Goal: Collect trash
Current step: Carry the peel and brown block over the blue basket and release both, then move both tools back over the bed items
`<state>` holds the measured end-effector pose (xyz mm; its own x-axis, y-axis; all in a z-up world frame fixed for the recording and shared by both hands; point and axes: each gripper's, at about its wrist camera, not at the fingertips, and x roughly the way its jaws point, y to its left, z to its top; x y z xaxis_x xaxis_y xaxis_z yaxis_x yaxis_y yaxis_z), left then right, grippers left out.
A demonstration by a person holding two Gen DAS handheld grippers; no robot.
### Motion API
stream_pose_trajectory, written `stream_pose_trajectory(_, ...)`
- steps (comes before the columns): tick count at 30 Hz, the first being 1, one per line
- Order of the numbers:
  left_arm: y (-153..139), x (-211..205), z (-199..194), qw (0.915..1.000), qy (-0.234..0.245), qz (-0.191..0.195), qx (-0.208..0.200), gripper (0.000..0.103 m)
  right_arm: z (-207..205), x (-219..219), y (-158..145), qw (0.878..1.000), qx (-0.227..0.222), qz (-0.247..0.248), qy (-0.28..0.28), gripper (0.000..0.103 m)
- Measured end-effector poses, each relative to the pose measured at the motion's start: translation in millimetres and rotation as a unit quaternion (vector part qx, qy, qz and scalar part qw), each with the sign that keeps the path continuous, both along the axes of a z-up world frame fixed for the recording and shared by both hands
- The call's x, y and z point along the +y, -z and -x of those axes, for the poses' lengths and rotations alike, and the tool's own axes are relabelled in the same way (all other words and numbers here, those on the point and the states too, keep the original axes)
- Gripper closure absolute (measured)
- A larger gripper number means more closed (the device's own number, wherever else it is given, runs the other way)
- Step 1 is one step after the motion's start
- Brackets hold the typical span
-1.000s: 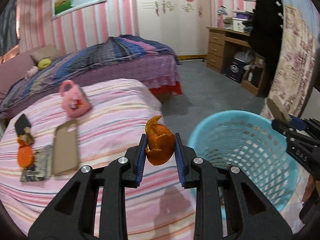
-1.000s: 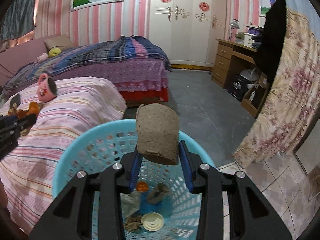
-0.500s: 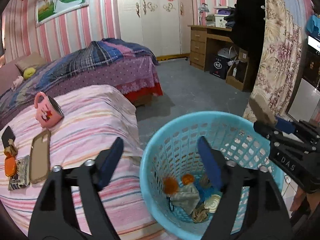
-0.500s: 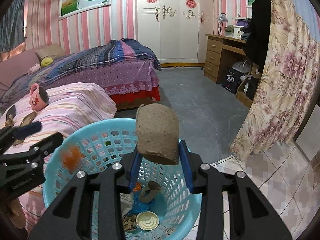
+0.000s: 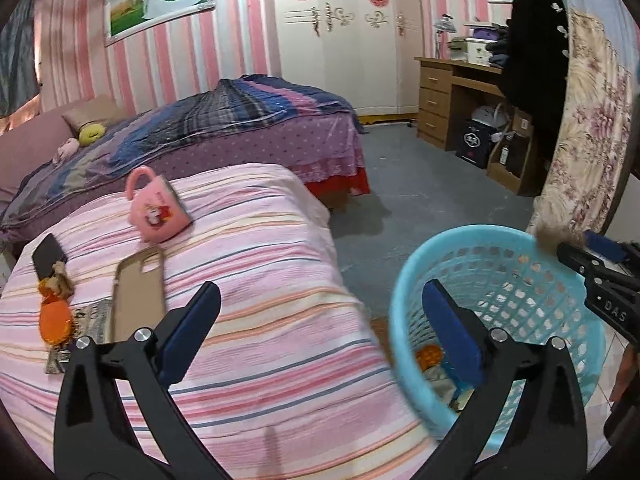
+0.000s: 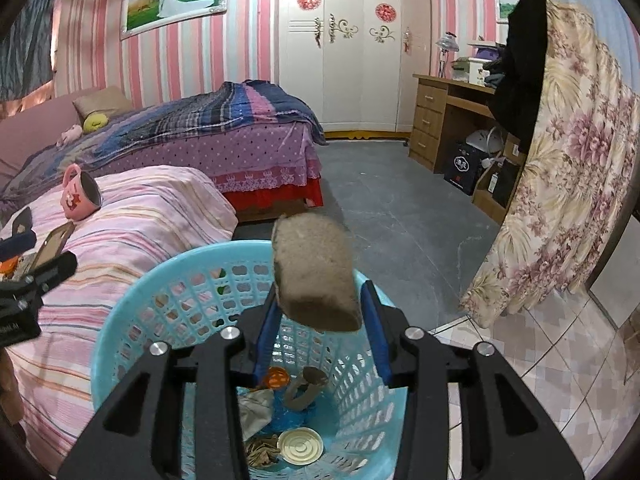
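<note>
Holding orange peel point(image 6: 277, 378), crumpled paper point(image 6: 256, 416) and a tin lid point(image 6: 300, 447), the blue basket point(image 6: 132, 320) sits below the right gripper point(image 6: 318, 320) pinching a cardboard roll point(image 6: 316, 276); the left gripper point(image 5: 320, 336) gapes wide.

- Even, fairly bright indoor light in both views; no glare.
- Soft shadow on the floor point(image 5: 360, 216) beside the striped bed point(image 5: 256, 280).
- Strong fisheye bending, black corners.
- Basket point(image 5: 404, 344) near rim smeared by motion blur.

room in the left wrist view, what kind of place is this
Most likely a home bedroom: a made bed with a pillow, a white wardrobe against the striped wall, and a wooden desk with drawers.
</note>
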<state>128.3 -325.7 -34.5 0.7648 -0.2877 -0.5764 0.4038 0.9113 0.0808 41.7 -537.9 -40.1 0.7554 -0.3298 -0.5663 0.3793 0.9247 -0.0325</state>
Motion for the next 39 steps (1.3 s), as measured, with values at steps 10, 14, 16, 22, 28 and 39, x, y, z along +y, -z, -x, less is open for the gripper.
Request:
stream_pose_trajectory(10, -6.1, 53.0, -1.1, 0.9989, -0.042, -0.008, -0.019, 0.006, -10.1, 16.1, -6.2, 0.999, -0.012, 0.02, 0.03, 0.01)
stream_pose_trajectory(14, -7.7, 77.6, -4.0, 0.998, -0.059, -0.014, -0.019, 0.006, -15.4, 28.0, -10.6, 0.999, -0.01, 0.025, 0.028, 0.008)
stream_pose_trajectory(16, -9.4, 91.7, -5.2, 0.9972, -0.069, -0.017, -0.021, 0.006, -15.9, 30.0, -11.0, 0.999, -0.011, 0.027, 0.028, 0.006)
stream_pose_trajectory(22, -17.6, 140.7, -8.3, 0.9936, -0.103, -0.031, -0.035, 0.006, -24.3, 46.6, -16.3, 1.0, -0.014, 0.022, 0.016, 0.006)
stream_pose_trajectory(28, -22.6, 200.1, -16.1, 0.9882, -0.145, -0.033, -0.035, 0.005, -40.5, 85.1, -20.9, 0.999, -0.011, 0.026, -0.019, 0.006)
stream_pose_trajectory(39, -7.7, 282.8, -35.2, 0.9751, -0.217, -0.041, -0.023, 0.005, -72.2, 156.3, -21.0, 0.996, -0.007, 0.021, -0.082, 0.006)
